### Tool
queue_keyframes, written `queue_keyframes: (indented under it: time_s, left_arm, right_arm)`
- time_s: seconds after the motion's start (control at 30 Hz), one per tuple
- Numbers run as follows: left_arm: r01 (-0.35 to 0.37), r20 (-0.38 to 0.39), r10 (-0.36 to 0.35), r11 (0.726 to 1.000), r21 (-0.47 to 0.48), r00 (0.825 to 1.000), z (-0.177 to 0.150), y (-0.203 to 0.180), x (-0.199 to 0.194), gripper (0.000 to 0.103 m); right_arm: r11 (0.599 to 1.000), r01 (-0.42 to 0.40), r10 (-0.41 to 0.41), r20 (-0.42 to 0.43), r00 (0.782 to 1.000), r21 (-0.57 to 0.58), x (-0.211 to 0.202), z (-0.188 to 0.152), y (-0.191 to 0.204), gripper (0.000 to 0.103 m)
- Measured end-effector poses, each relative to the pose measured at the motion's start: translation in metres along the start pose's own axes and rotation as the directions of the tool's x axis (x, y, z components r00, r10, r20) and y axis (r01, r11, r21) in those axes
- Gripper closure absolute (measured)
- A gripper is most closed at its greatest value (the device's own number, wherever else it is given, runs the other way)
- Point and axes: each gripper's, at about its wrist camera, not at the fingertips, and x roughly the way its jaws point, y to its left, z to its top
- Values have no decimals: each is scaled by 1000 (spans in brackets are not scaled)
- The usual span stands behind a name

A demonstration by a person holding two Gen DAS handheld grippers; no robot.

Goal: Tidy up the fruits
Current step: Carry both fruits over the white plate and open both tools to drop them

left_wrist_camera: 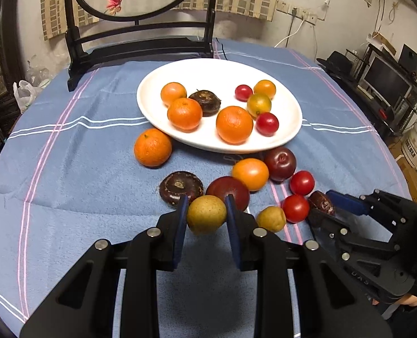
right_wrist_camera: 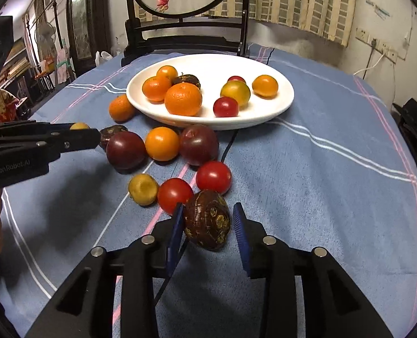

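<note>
Small yellow fruit [left_wrist_camera: 206, 218] clamped between left gripper's [left_wrist_camera: 206, 211] pads, lifted clear of the blue cloth [left_wrist_camera: 67, 183]. White plate [left_wrist_camera: 290, 129] lies straight ahead, beyond the loose fruit. Right gripper [right_wrist_camera: 208, 219] straddles a dark water chestnut [right_wrist_camera: 207, 224]; left pad touching, right pad apart, so not gripped. Left hand is readier to deliver.

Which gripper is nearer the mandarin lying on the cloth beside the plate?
Left. The left gripper sits just in front of the mandarin, clamping a yellow fruit; the right gripper is farther off.
</note>
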Motion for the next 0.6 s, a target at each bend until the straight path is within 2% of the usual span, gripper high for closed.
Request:
queue_keyframes:
  time_s: [0.23, 0.33, 0.5, 0.6]
  left_arm:
    - [12, -23, -12, 1000, -5, 1000, -2, 0, 6, 77]
    - [8, -19, -8, 1000, -6, 1000, 0, 2, 3, 77]
    - [-7, 1, 7, 1000, 23, 1000, 25, 1, -1, 77]
    - [-11, 10, 10, 1000, 21, 1000, 52, -1, 6, 77]
  right_arm:
    - [1000, -15, 15, -14, 1000, 16, 1, -1, 0, 72]
    - [996, -54, 52, 32, 998, 69, -14, 5, -7, 73]
    - [990, -107, 96, 119, 988, 89, -34, 30, -12, 80]
    - [995, -81, 73, 130, 989, 58, -31, 53, -10, 80]
